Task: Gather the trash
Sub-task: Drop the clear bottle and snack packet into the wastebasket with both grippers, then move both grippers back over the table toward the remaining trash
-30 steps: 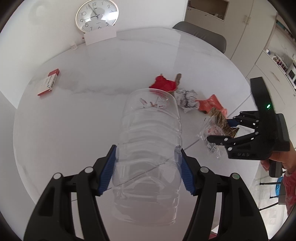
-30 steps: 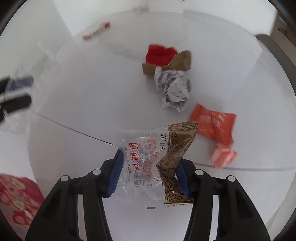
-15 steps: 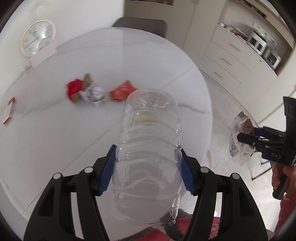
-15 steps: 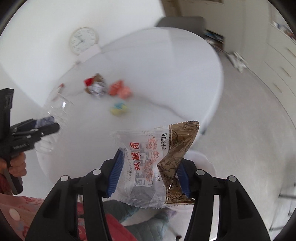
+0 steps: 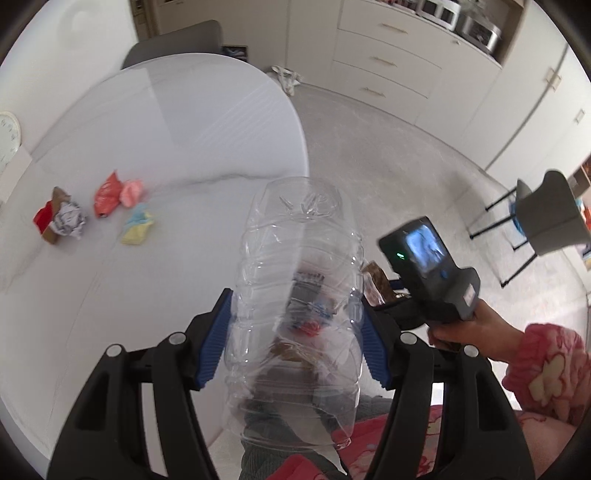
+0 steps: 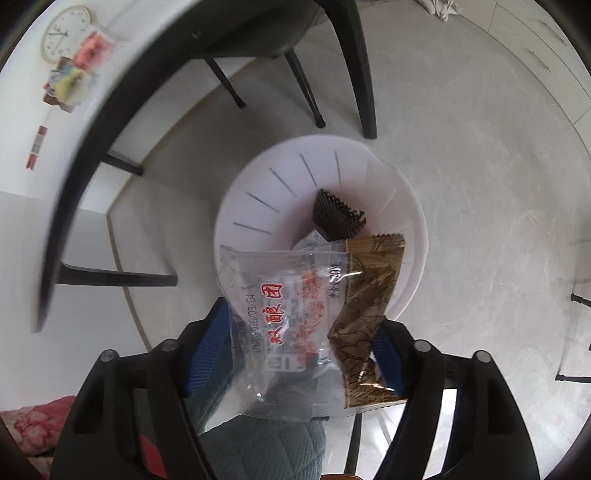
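Observation:
My left gripper [image 5: 295, 339] is shut on a clear crushed plastic bottle [image 5: 295, 295], held off the table edge over my lap. My right gripper [image 6: 295, 354] is shut on a clear and brown snack wrapper [image 6: 314, 306] and holds it above a white trash bin [image 6: 258, 206] on the floor. The bin holds a dark wrapper [image 6: 336, 214]. The right gripper's body [image 5: 432, 266] shows in the left wrist view just right of the bottle. Leftover trash lies on the white round table [image 5: 166, 147]: a red wrapper [image 5: 42, 216], a crumpled paper ball [image 5: 68, 219], an orange packet [image 5: 107, 192] and a yellow wrapper [image 5: 136, 230].
A dark chair [image 6: 207, 37] stands beside the bin, its legs close to the rim. Another chair [image 5: 546, 218] stands on the floor to the right. Cabinets [image 5: 388, 59] line the far wall. A clock [image 6: 64, 31] leans at the table's back.
Both grippers have swung away from the table toward the floor. The right gripper with the wrapper now hangs over the white bin; the left still carries the bottle.

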### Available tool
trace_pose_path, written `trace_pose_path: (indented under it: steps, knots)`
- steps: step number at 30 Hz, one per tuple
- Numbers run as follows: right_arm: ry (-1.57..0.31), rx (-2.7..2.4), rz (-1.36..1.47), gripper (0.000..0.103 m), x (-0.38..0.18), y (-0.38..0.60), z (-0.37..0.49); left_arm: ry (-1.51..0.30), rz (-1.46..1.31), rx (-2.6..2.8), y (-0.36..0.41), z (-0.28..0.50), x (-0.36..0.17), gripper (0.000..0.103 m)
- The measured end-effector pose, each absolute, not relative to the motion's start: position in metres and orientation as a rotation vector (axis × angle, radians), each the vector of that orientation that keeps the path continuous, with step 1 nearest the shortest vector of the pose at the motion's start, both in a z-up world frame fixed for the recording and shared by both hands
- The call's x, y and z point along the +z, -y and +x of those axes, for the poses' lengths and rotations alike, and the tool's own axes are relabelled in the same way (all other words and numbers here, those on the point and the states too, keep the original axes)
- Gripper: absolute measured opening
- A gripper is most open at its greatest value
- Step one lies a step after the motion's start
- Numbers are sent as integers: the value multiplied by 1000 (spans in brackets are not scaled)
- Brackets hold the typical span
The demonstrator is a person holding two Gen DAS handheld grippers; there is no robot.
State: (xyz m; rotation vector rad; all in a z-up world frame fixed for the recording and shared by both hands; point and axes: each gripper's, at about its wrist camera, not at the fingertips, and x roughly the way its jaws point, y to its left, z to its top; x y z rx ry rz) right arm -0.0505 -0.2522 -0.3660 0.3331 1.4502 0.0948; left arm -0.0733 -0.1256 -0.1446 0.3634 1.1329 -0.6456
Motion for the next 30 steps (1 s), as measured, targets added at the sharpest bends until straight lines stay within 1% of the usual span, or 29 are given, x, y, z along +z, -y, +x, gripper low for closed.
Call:
trace_pose_path:
  steps: [3, 4, 5, 9, 15, 17, 19, 21, 24, 26, 27, 30]
  knots:
    - [-1413, 78, 374, 85, -356, 270, -59, -1155, 398, -666, 145, -80, -158, 61]
    - [-1393, 71, 390, 91, -346, 282, -71, -1162, 406, -673, 151, -81, -162, 61]
    - [-1370, 58, 407, 92, -338, 291, -74, -1169, 417, -679, 157, -82, -167, 61]
    - [-1311, 36, 452, 93, -310, 321, -88, -1197, 451, -692, 181, -84, -190, 61]
    - [-1226, -90, 373, 93, -265, 348, -103, -1240, 506, -700, 204, -81, -223, 61]
    - [-1205, -111, 371, 93, -259, 355, -105, -1247, 523, -696, 210, -81, -233, 62]
    - [-1186, -127, 369, 93, -247, 363, -110, -1259, 531, -675, 216, -77, -242, 74]
    - [-1177, -136, 366, 93, -238, 371, -113, -1260, 516, -655, 217, -74, -247, 79]
    - [-1159, -144, 365, 93, -227, 374, -118, -1264, 480, -632, 212, -65, -241, 80]
    - [-1142, -144, 367, 93, -218, 374, -121, -1244, 452, -614, 205, -62, -229, 83]
    - [-1134, -141, 369, 93, -212, 373, -122, -1226, 434, -603, 200, -61, -219, 87]
    - [-1101, -126, 368, 93, -193, 365, -124, -1172, 374, -578, 177, -55, -187, 90]
